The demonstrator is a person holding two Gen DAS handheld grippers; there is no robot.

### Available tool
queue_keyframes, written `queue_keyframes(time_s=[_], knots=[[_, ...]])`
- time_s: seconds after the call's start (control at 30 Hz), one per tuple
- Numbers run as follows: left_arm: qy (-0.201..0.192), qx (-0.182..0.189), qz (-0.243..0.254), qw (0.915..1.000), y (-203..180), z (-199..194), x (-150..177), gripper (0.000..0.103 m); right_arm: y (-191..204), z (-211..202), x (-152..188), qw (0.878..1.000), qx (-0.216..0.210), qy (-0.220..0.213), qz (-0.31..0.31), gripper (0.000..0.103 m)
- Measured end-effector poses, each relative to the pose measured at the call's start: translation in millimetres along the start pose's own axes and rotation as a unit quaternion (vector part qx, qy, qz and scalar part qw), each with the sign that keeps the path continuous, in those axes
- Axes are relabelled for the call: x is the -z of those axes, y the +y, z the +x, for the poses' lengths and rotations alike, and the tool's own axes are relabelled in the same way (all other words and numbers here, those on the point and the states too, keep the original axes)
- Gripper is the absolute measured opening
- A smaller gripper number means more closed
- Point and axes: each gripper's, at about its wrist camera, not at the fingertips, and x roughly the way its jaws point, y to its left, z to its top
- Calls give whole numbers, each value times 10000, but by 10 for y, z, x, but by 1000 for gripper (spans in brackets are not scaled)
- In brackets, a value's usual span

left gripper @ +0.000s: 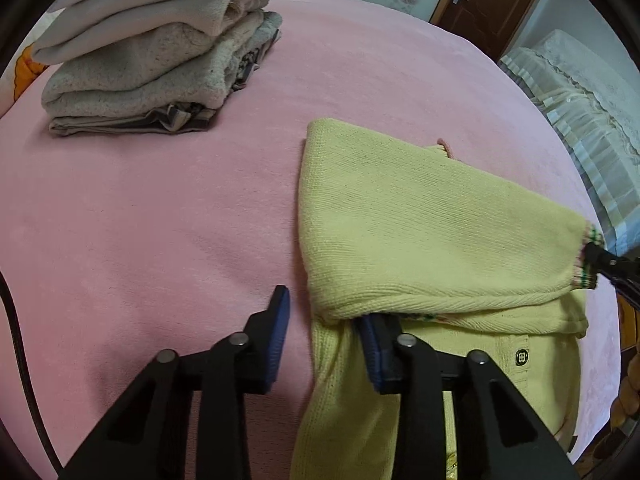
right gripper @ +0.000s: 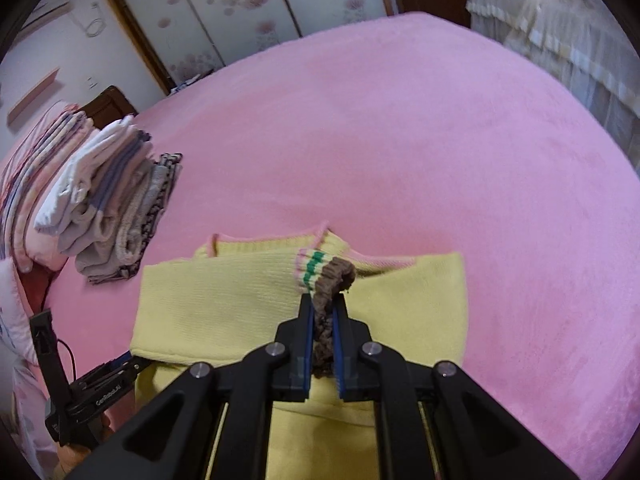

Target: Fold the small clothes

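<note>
A yellow knitted cardigan is laid on a pink bedspread, right of centre in the left wrist view and at lower centre in the right wrist view. Only in the right wrist view is the grip on the sleeve cuff made plain: the right gripper is seen pressed together on the brown, green-striped cuff, the sleeve being drawn across the garment's body. In the left wrist view that gripper appears merely as a black tip at the right edge, touching the cuff. The left gripper is shown only in its own view with its jaws apart; one blue pad lies over bare bedspread, the other is tucked under the fold at the sleeve's base, and nothing is seen squeezed between them. A dark button on the cardigan front is visible in the left view alone. A stack of folded clothes is seen at upper left in both views. Small white lettering is carried on the left gripper's body at lower left of the right view, too blurred to be read.
</note>
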Motion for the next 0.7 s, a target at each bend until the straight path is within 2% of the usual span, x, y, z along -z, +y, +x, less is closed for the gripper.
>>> queue_keyframes(time_s=[0.17,0.33,0.43,0.57,0.7], knots=[[48,18,-29,10000,36,15,-8,30,-217,192,29,9980,-57,333,528,8],[62,60,-47,10000,68,25,-21,31,-297,235,59,9958,16,505,769,17],[66,89,-38,9999,86,29,-36,31,-311,161,65,9966,140,433,685,22],[74,82,-56,9999,84,-73,-18,31,-230,44,96,9981,466,270,306,23],[-210,37,-86,9997,25,-333,-39,31,-34,-106,139,9974,666,-23,-261,23]])
